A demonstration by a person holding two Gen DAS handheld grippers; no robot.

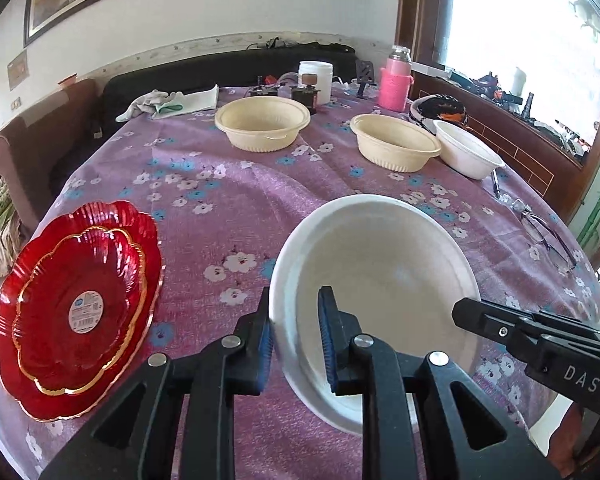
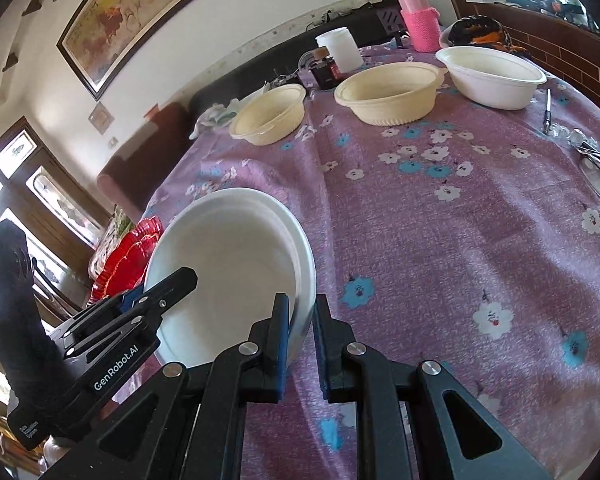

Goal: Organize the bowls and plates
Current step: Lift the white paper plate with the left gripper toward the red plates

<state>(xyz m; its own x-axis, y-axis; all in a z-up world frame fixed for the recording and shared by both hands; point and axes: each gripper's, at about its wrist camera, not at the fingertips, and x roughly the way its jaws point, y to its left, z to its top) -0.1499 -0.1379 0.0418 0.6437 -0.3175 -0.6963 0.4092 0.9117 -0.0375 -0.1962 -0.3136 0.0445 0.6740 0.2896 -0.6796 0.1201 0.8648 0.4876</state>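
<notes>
Home dining room: floral-clothed table [image 1: 240,200], framed painting [image 2: 112,28].

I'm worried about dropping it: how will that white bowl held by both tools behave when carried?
The white bowl looks thin-walled and matte, so probably light and slightly flexible. The left tool and right tool pinch only opposite rims, so it may bend or slip if squeezed unevenly.

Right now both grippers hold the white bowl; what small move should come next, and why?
Probably carry the white bowl toward the other white bowl at the far right. Left gripper and right gripper both clamp its rim, and nesting like bowls would tidy them.
</notes>
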